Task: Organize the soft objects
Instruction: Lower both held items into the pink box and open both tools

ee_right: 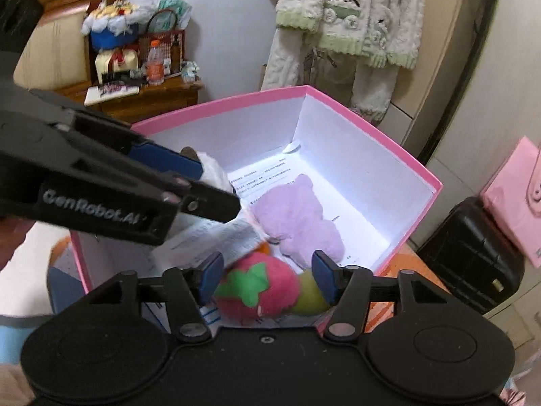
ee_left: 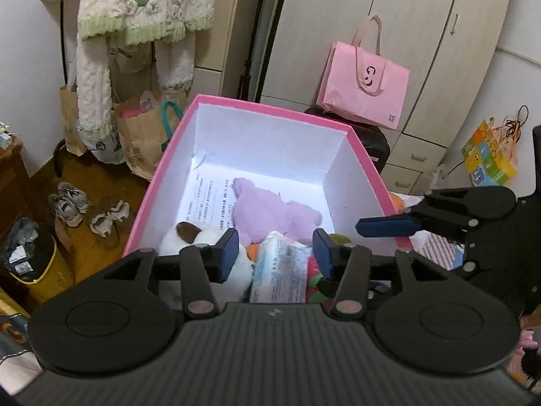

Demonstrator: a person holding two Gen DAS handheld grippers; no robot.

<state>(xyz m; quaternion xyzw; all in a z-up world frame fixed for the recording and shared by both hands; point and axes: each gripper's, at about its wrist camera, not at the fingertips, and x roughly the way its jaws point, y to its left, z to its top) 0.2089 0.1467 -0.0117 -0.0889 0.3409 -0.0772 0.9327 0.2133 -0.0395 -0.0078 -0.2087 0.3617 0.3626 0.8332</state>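
Observation:
A pink box with white walls [ee_left: 260,128] [ee_right: 365,155] holds soft things: a purple plush [ee_left: 267,213] [ee_right: 297,216], a white plush with a brown ear [ee_left: 192,237], a strawberry plush [ee_right: 260,287], a green ball [ee_right: 309,296] and a tissue pack [ee_left: 280,267]. My left gripper [ee_left: 275,253] is open above the box's near end, over the tissue pack. My right gripper [ee_right: 267,274] is open over the strawberry plush. Each gripper shows in the other's view: the right one [ee_left: 389,226] at the box's right rim, the left one [ee_right: 189,182] over the white plush.
A pink shopping bag [ee_left: 365,84] sits on a black suitcase [ee_right: 470,257] by white cabinets. Fleece clothes [ee_left: 142,3] hang at the wall above paper bags [ee_left: 142,135]. Shoes [ee_left: 91,209] lie on the wooden floor. A cluttered wooden nightstand [ee_right: 152,94] stands behind the box.

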